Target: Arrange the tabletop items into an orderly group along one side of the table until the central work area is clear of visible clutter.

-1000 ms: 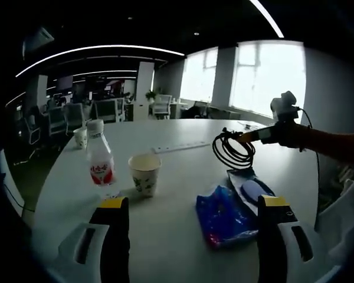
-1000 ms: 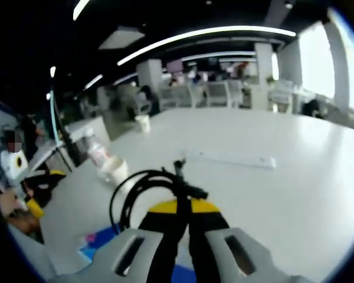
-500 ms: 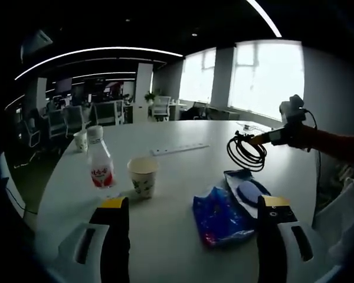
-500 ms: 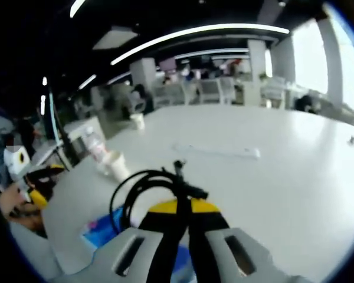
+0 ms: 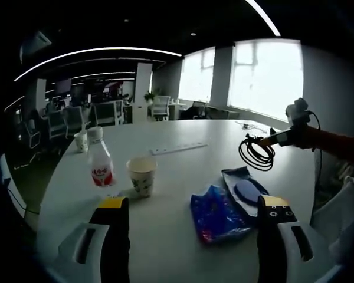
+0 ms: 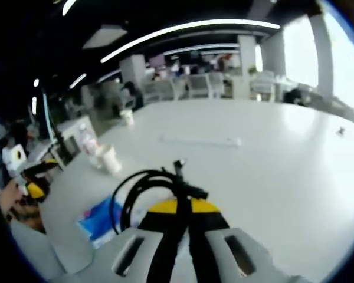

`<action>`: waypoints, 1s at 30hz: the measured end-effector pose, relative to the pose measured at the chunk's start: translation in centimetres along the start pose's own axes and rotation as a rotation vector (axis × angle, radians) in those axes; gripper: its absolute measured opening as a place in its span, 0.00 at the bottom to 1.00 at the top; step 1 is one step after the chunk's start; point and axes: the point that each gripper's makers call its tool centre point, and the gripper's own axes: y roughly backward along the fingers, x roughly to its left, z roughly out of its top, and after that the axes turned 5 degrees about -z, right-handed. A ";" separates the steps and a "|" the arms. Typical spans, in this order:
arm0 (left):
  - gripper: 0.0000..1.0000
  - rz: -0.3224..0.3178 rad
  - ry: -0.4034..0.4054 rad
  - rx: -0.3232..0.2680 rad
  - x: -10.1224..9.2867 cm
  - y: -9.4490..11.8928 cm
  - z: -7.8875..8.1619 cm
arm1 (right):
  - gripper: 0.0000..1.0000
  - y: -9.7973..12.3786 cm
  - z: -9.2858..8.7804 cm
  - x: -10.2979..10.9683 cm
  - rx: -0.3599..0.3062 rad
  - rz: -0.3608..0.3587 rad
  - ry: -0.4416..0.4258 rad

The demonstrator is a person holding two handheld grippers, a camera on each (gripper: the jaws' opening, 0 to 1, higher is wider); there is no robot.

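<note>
Left gripper view, left to right: small paper cup [image 5: 81, 140] far back near the table [image 5: 177, 177] edge, clear bottle [image 5: 100, 160] with white cap and red label, patterned paper cup [image 5: 141, 175] just beside it, white power strip [image 5: 178, 147] farther back, blue crinkled bag [image 5: 215, 213] touching a blue-and-white pouch [image 5: 245, 190]. Left gripper [image 5: 192, 203] hangs over the near edge, jaws wide apart, grasping nothing. At the right, the right gripper [image 5: 270, 140] holds a coiled black cable [image 5: 258, 153] in the air above the table's right side.

Right gripper view: the cable [image 6: 143, 190] sits in a loose loop left of the jaws, and a connector end sticks up just above them. The gripper [image 6: 182, 203] is clenched on the cable, pinching the bundle where the loops gather.

Handling, as a judgement: cable is light and floppy, loops will swing and may spread if set down fast; gripping at the bunched point keeps the coil together. Bags look soft, thin, slippery; best pinched at an edge. Bottle is stiff but top-heavy, grip the body. Paper cups crush easily, so light squeeze at the rim or wall.
</note>
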 end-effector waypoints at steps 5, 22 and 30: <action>0.88 0.003 0.007 0.000 -0.1 0.1 0.0 | 0.00 0.7 -0.5 -1.1 0.008 -0.020 -0.018; 0.88 -0.001 0.005 0.006 -0.8 0.4 -0.3 | 0.00 2.2 -3.5 -4.7 0.056 -0.109 -0.055; 0.87 -0.008 0.006 0.015 -1.2 0.3 -0.4 | 0.00 2.8 -4.7 -6.4 0.078 -0.146 -0.079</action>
